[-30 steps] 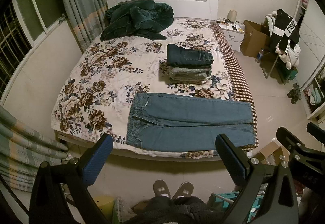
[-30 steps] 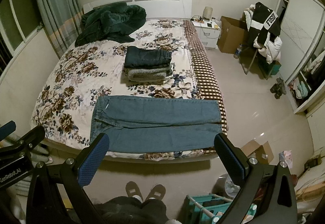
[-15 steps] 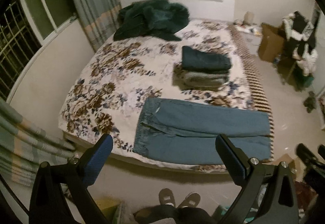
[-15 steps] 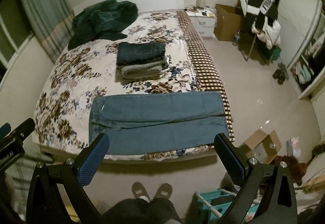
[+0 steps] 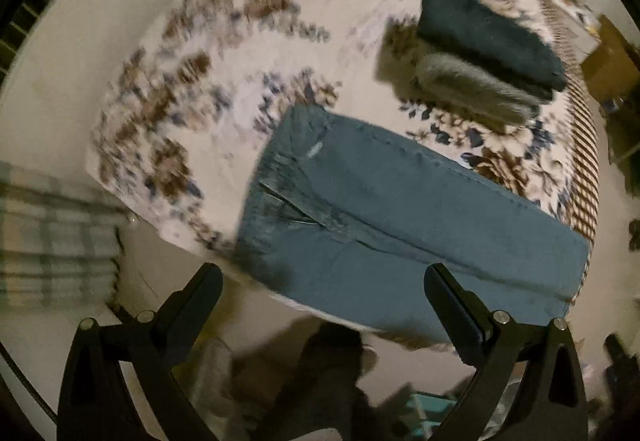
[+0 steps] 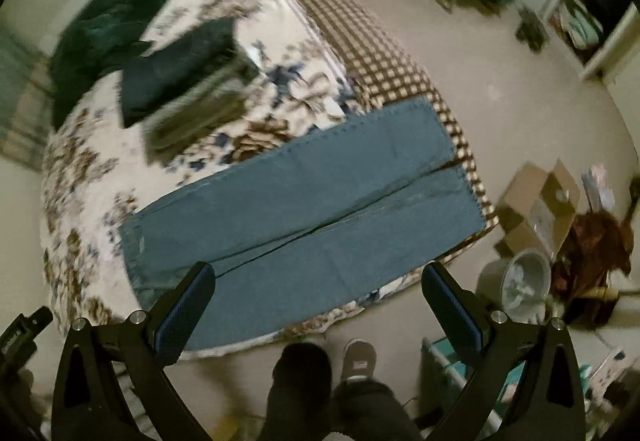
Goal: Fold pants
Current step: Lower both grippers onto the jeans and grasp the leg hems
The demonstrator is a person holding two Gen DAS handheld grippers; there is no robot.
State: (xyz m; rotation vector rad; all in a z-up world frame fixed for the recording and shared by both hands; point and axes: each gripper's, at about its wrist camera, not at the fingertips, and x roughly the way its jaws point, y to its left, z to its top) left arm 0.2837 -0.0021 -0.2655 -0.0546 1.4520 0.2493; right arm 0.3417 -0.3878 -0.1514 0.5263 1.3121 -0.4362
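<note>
The blue jeans [image 6: 304, 217] lie flat across the foot of the bed [image 6: 384, 53], on the floral bedspread [image 5: 224, 53], legs side by side with a seam-line gap running between them; the waistband sits toward the person's left and the cuffs reach the checked strip at the bed's right edge. Nothing is folded yet, so I'd judge this to be the approach before the first fold. The left gripper [image 5: 322, 283] hangs above the waistband end, jaws spread wide and empty, clear of the cloth. The right gripper [image 6: 318, 281] hangs over the near leg toward the cuffs, likewise gaping and holding nothing. Farther up the bed a stack of folded pants [image 5: 484, 45] shows what the result should look like, and a dark green garment [image 6: 108, 29] is heaped near the headboard. Both views are blurred, so fine detail of the denim is hard to read. Next, I think, each gripper must drop to the near edge, pinch waistband and cuff, and carry the near leg over the far one.
</note>
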